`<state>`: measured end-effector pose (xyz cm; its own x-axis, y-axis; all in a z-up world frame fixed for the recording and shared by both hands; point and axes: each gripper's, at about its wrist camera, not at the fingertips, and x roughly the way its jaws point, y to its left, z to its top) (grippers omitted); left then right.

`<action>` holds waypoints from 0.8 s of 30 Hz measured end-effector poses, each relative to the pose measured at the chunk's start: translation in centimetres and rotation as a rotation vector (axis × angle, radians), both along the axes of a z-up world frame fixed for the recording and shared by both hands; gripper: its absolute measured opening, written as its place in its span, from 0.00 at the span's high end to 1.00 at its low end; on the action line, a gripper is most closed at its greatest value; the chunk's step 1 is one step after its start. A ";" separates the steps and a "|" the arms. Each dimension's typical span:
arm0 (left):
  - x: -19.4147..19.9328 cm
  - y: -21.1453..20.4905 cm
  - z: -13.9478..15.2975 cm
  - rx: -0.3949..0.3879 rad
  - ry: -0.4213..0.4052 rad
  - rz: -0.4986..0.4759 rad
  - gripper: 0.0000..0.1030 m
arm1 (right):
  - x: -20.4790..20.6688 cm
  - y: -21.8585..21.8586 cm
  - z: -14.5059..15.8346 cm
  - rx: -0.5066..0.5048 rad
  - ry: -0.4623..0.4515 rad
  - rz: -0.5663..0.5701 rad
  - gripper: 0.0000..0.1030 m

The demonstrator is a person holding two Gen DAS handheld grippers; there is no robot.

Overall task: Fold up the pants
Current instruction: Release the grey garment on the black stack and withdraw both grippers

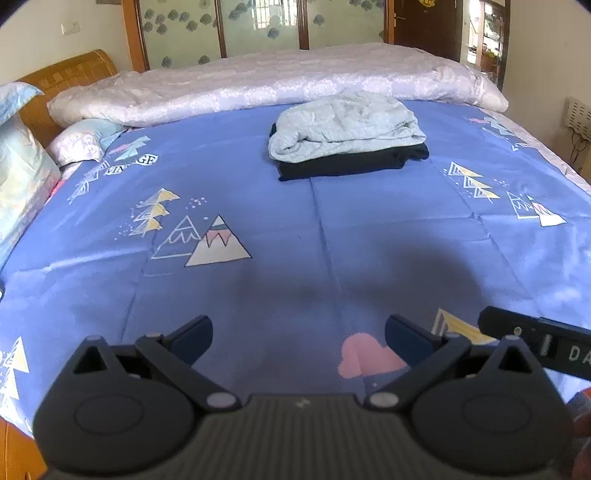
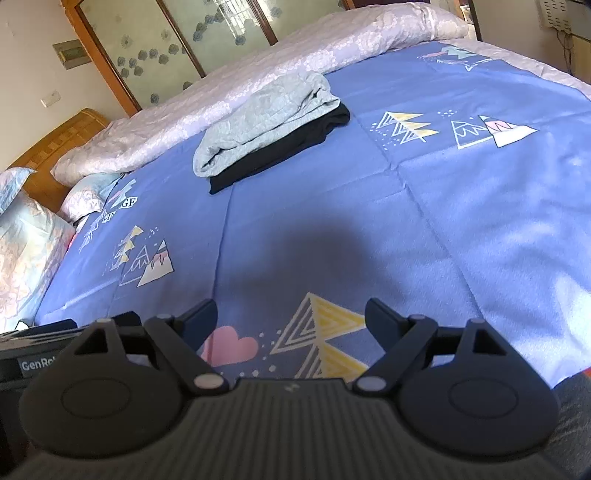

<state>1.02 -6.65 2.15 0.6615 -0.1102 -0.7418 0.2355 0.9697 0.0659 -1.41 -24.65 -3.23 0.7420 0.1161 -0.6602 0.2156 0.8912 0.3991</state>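
A folded light grey-blue garment (image 1: 343, 123) lies on top of a folded black garment (image 1: 354, 164) far out on the blue bed sheet (image 1: 258, 221). The same stack shows in the right wrist view, grey-blue garment (image 2: 262, 118) over black garment (image 2: 280, 151). My left gripper (image 1: 298, 338) is open and empty, held above the near part of the sheet. My right gripper (image 2: 291, 319) is open and empty too, above the near sheet (image 2: 443, 206). Both are well short of the stack. Part of the right gripper (image 1: 535, 341) shows at the right of the left wrist view.
A rolled pale quilt (image 1: 280, 81) lies along the far side of the bed. Pillows (image 1: 22, 173) and a wooden headboard (image 1: 66, 77) are at the left. Behind stand glass-panelled doors (image 1: 258, 26). The left gripper's body (image 2: 33, 354) shows at the lower left of the right wrist view.
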 end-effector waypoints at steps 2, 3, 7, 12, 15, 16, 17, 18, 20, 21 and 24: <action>0.1 0.1 0.0 0.003 -0.002 0.003 0.00 | 0.0 0.1 0.0 -0.001 -0.003 -0.006 0.14; 0.1 0.2 0.0 0.004 -0.003 0.004 0.00 | -0.1 0.1 0.0 -0.003 -0.004 -0.009 0.14; 0.0 0.3 0.4 0.009 -0.023 0.014 0.00 | -0.2 0.4 0.1 -0.015 -0.016 -0.016 0.14; -0.1 0.8 1.3 -0.005 -0.062 0.031 0.00 | -0.3 0.5 0.3 -0.019 -0.028 -0.018 0.14; -0.1 1.1 1.6 -0.018 -0.065 0.043 0.00 | -0.3 0.3 0.1 -0.011 -0.025 -0.025 0.14; -0.1 1.2 1.6 -0.017 -0.070 0.050 0.00 | -0.3 0.3 0.1 -0.009 -0.023 -0.028 0.14; -0.1 1.3 1.7 -0.017 -0.074 0.059 0.00 | -0.3 0.3 0.1 -0.007 -0.022 -0.029 0.14; -0.1 1.5 1.8 -0.019 -0.077 0.066 0.00 | -0.3 0.3 0.1 -0.006 -0.021 -0.030 0.14; 0.0 1.7 1.9 -0.030 -0.073 0.072 0.00 | -0.3 0.2 0.0 -0.005 -0.020 -0.029 0.14; 0.1 1.8 1.9 -0.031 -0.067 0.071 0.00 | -0.3 0.3 0.0 -0.005 -0.019 -0.029 0.14; 0.2 1.7 1.8 -0.019 -0.063 0.067 0.00 | -0.3 0.3 0.0 -0.003 -0.018 -0.029 0.14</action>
<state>1.21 -4.95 3.96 0.7134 -0.0776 -0.6964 0.1655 0.9844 0.0598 -1.68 -24.34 -3.26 0.7566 0.0929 -0.6472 0.2340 0.8858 0.4007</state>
